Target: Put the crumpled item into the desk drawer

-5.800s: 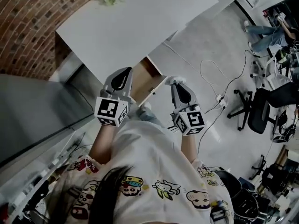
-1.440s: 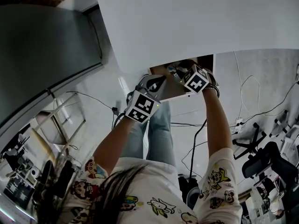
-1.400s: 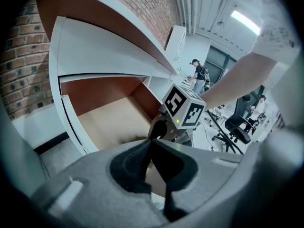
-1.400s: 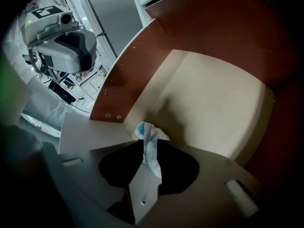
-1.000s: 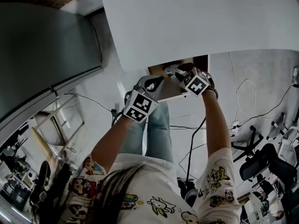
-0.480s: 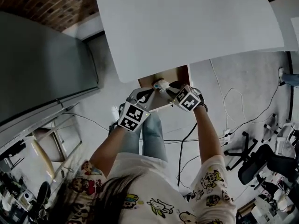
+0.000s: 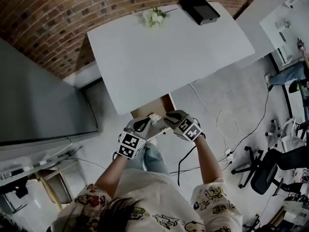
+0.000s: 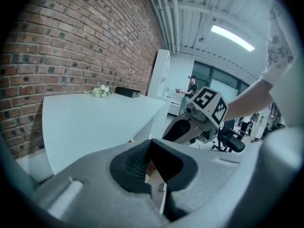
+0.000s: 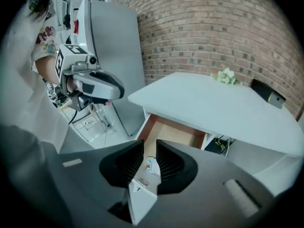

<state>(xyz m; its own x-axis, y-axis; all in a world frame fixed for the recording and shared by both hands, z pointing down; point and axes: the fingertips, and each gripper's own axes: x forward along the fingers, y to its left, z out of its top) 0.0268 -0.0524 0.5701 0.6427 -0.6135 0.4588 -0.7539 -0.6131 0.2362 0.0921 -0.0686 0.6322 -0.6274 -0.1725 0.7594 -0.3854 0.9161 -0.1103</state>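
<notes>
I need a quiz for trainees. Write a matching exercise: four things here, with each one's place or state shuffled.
1 crumpled item
2 flowers
3 black box
4 drawer

A far right corner of the desk
B pulled open under the desk
C inside the drawer
D middle of the desk's far edge

Pairs: 1-C; 2-D; 3-A; 4-B

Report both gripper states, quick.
Left gripper: shut, empty.
Right gripper: open a little, empty; the crumpled item lies in the drawer beyond it.
</notes>
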